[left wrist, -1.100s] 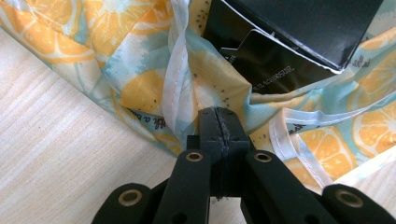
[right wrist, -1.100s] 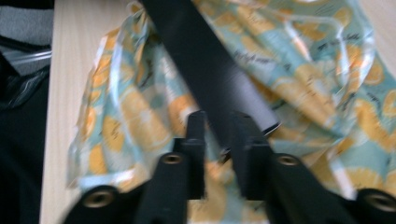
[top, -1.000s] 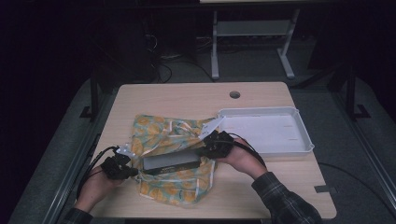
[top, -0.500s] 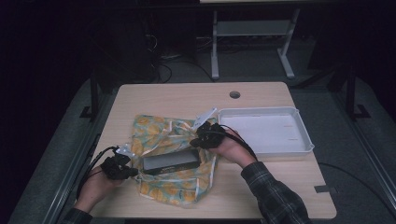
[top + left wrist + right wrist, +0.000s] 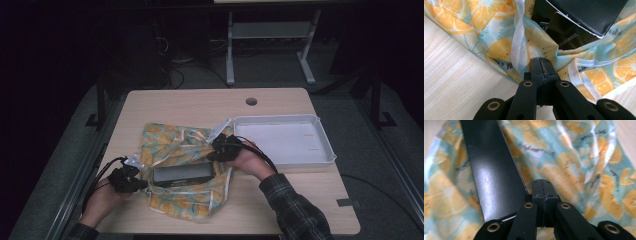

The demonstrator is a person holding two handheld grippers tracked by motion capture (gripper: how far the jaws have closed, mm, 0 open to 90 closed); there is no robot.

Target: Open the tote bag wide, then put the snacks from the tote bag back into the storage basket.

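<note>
Up above, the high view has the orange-slice printed cloth point(image 5: 182, 172) spread on the pale wooden table point(image 5: 200, 102), a flat black rectangular box point(image 5: 182, 174) lying on it, and a shallow white plastic tray point(image 5: 282, 140) off to its right. The left gripper point(image 5: 131, 181) sits at the cloth's left edge, the right gripper point(image 5: 222, 149) at its upper right. Closer in, the left gripper view shows jaws pressed together on the cloth's white hem point(image 5: 517, 53); the right gripper view shows jaws closed beside the box, though I cannot tell whether cloth is caught.

Wooden table point(image 5: 190, 102): cloth point(image 5: 175, 145), tray point(image 5: 325, 160)
</note>
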